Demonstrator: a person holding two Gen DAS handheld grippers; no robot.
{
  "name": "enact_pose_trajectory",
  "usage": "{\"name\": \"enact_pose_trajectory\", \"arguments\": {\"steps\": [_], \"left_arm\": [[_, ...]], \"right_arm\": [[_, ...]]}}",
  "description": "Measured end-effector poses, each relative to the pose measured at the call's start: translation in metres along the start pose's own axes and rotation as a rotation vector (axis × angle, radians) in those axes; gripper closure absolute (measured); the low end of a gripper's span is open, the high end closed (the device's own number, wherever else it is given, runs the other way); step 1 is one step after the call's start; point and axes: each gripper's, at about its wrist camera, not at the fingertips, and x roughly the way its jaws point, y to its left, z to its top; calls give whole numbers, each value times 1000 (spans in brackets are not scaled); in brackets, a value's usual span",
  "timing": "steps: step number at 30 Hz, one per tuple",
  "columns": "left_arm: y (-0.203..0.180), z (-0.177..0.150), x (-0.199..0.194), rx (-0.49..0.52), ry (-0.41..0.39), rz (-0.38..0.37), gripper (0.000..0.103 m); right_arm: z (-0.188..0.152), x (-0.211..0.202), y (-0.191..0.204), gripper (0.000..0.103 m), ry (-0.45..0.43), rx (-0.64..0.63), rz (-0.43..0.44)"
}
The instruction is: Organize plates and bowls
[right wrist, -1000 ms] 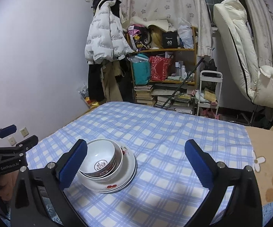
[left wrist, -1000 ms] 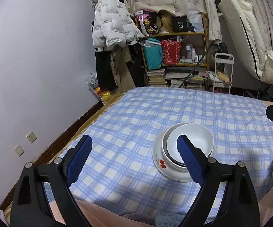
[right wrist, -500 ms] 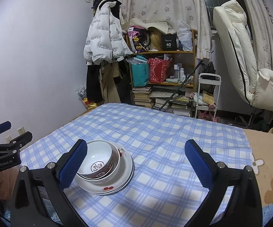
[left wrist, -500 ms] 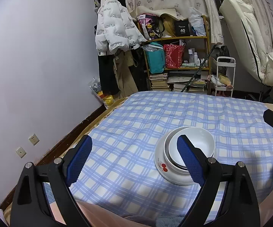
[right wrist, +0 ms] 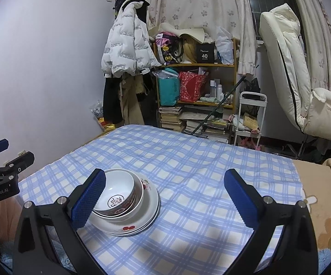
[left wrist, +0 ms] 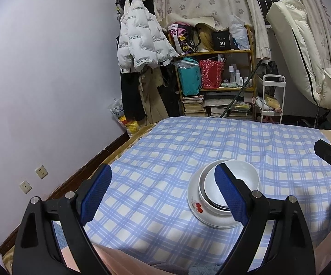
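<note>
Item: stack of bowls (right wrist: 117, 196) nested on plates (right wrist: 142, 220), resting on the blue checked bed cover (right wrist: 199, 160), near its front edge. Stacking appeared complete.

Left gripper (left wrist: 163, 192): jaws spread, nothing between them, stack partly behind its right finger.

Right gripper (right wrist: 165, 197): jaws spread and empty, stack beside its left finger.

Handling note: any further move wanted both jaws kept clear of the rims, since soft bedding could tip the pile.

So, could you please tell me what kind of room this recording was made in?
Most likely a lived-in bedroom or small apartment room: a white puffer jacket hangs on the wall, a cluttered shelf holds bags and books, and the dishes sit on a blue checked cloth.
</note>
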Motion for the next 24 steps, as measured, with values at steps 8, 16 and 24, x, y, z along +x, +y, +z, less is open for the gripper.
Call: {"name": "enact_pose_trajectory", "arguments": {"steps": [8,16,24], "left_arm": [[-1,2,-2,3,-3,-1,10],[2,4,-2,8,-8,-15,8],[3,4,-1,10,-10,-16,7]], "right_arm": [[1,-1,-7,0,1,0,0],[1,-1,-12,0,4,-3,3],[1,-1,-14,0,6,-4,6]]}}
